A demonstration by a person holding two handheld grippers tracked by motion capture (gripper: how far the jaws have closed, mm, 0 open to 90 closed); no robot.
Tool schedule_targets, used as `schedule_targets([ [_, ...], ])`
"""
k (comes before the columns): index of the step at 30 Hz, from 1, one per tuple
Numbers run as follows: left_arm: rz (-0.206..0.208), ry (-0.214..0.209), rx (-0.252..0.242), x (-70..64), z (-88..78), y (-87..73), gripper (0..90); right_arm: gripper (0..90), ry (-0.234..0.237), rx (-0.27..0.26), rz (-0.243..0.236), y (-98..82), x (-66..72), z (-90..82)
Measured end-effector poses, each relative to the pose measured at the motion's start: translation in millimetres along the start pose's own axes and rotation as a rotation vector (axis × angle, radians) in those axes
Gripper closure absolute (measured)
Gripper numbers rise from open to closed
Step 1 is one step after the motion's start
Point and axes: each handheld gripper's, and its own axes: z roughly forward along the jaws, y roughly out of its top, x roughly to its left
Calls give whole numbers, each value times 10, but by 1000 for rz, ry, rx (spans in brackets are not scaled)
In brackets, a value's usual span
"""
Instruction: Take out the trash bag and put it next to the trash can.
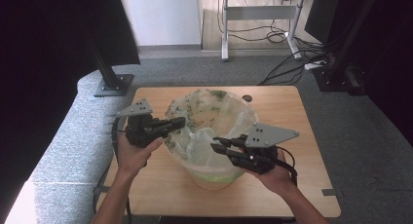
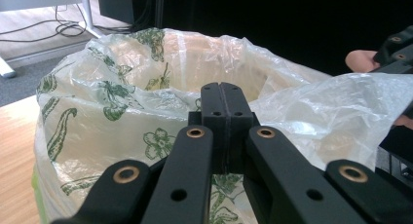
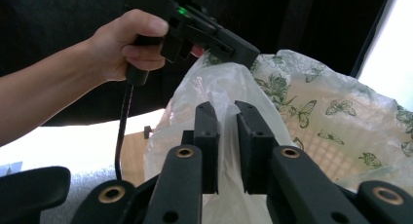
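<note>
A clear plastic bag [image 1: 209, 112] printed with green butterflies and flowers lines a pale basket [image 1: 214, 181] on the wooden table [image 1: 292, 117]. My left gripper [image 1: 179, 121] is at the bag's left rim, jaws shut together [image 2: 224, 95] on the film. From the right gripper view the film rises in a peak to the left gripper's tip [image 3: 246, 51]. My right gripper [image 1: 216, 143] reaches in at the near right rim. Its jaws [image 3: 226, 109] stand a little apart with a fold of the bag [image 3: 331, 112] running between them, and the pads do not press it.
A small dark round spot [image 1: 247, 98] lies on the table behind the basket. Beyond the table, a black stand base [image 1: 113, 85] is on the grey carpet at the left, a grey desk frame [image 1: 258, 12] and loose cables [image 1: 292, 63] at the back.
</note>
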Motion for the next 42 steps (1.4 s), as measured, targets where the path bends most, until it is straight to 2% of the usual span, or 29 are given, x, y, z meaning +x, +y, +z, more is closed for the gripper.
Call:
schedule_targets([
  [5, -14, 6, -14, 12, -7, -39, 896, 609, 14, 18, -22, -36, 33, -55],
  [10, -12, 14, -25, 11, -79, -74, 690, 757, 13, 53, -45, -104, 51, -28],
  [16, -2, 25, -6, -3, -190, -132, 365, 771, 16, 34, -23, -154, 15, -38],
  [20, 0, 23, -17, -9, -301, -204, 265, 769, 15, 36, -20, -180, 20, -43],
  [23, -6, 23, -8, -5, -331, -256, 254, 769, 15, 37, -19, -191, 23, -42],
  [25, -14, 15, 1, 3, -310, -301, 270, 769, 15, 35, -18, -192, 23, -40],
  [27, -9, 25, 12, 4, -268, -334, 327, 769, 14, 35, -16, -192, 24, -36],
  [29, -7, 38, 21, 10, -216, -366, 438, 769, 15, 36, -17, -194, 28, -32],
  [31, -13, 20, 27, 33, -175, -390, 570, 769, 15, 38, -19, -200, 33, -32],
  [37, -23, 14, 53, 63, -122, -408, 880, 770, 5, 38, -23, -214, 17, -60],
  [42, -14, 5, 55, 44, -137, -341, 900, 770, -1, 31, -17, -216, 1, -73],
])
